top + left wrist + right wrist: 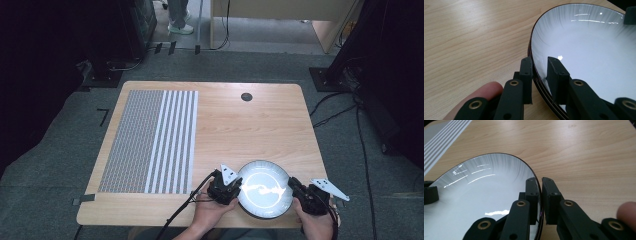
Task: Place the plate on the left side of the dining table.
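**Plate pinched at both rims, near table edge**

Since the plate (264,189) is round, no long axis to call; it sits bowl-up at lower centre-right of the high view, on the wooden table (225,125) near its front edge. Glare washes out the plate's centre there.

Left gripper (539,65): jaws narrow, straddling the dark rim, one outside, one inside; a gap shows at the inner jaw, so probably not fully clamped. Right gripper (541,185): jaws nearly closed on the opposite rim, holding it.

Both hands enter from the bottom edge, forearms cut off. Left hand (212,212) under its gripper, a blurred fingertip (486,91) at lower left. Striped mat (150,142) lies left, well apart.
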Available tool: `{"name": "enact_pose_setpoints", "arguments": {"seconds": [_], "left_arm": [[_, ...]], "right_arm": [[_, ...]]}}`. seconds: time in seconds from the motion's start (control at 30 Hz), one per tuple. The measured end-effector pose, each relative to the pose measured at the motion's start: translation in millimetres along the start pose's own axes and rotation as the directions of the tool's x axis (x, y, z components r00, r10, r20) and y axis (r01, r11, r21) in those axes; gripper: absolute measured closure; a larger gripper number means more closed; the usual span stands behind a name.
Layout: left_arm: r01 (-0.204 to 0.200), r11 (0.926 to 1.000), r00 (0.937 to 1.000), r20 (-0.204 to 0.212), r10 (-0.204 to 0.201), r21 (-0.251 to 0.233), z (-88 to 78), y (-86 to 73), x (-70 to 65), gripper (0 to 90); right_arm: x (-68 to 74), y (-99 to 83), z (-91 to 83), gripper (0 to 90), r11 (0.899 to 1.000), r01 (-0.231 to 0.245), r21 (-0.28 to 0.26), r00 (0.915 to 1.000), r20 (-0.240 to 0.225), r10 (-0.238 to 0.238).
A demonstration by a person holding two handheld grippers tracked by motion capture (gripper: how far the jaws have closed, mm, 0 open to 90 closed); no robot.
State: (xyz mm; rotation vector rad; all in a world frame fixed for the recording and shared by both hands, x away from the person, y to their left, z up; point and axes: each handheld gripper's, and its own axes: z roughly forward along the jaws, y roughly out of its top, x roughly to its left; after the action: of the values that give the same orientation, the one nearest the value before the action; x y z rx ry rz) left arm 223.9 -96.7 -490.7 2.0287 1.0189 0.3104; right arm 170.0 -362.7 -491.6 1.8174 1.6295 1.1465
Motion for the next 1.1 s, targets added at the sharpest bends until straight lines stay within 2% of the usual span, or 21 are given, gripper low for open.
{"name": "enact_pose_setpoints", "arguments": {"seconds": [0.13, 0.23, 0.4, 0.47, 0.67, 0.8, 1.1], "left_arm": [[0.002, 1.0000, 1.0000, -0.001, -0.002, 0.000, 0.2, -0.4, -0.2, 75.0], [0.000, 1.0000, 1.0000, -0.004, 0.000, 0.003, 0.4, -0.3, -0.6, 74.5], [-0.007, 0.9999, 1.0000, 0.000, 0.007, 0.009, 0.9, 0.4, -0.1, 74.1], [-0.005, 1.0000, 1.0000, -0.002, 0.005, 0.005, 0.4, 0.0, -0.4, 73.8], [-0.003, 1.0000, 0.9999, -0.014, 0.003, -0.003, 1.6, 1.0, -2.6, 72.8], [-0.002, 1.0000, 0.9999, -0.010, 0.002, -0.001, 1.9, 0.8, -2.2, 72.5], [0.001, 1.0000, 1.0000, 0.003, -0.001, -0.002, 1.2, 2.0, 0.0, 68.8]], "right_arm": [[-1.4, -0.4, 1.4, 84.4, 0.998, -0.060, 0.029, 0.9982, -0.002, 0.061], [0.1, -0.3, 1.5, 84.7, 0.998, -0.048, 0.029, 0.9988, 0.011, 0.048], [1.5, 0.6, 0.2, 87.0, 0.998, -0.055, 0.021, 0.9982, 0.024, 0.054], [0.7, 2.5, -2.6, 87.9, 0.997, -0.079, 0.020, 0.9968, 0.014, 0.078], [-3.3, 2.3, -3.3, 88.5, 0.994, -0.109, 0.023, 0.9940, -0.009, 0.109], [-5.8, 3.7, -5.8, 89.2, 0.991, -0.134, 0.004, 0.9905, -0.032, 0.134], [-8.1, 7.4, -10.3, 89.6, 0.991, -0.130, -0.034, 0.9913, -0.027, 0.129]]}}
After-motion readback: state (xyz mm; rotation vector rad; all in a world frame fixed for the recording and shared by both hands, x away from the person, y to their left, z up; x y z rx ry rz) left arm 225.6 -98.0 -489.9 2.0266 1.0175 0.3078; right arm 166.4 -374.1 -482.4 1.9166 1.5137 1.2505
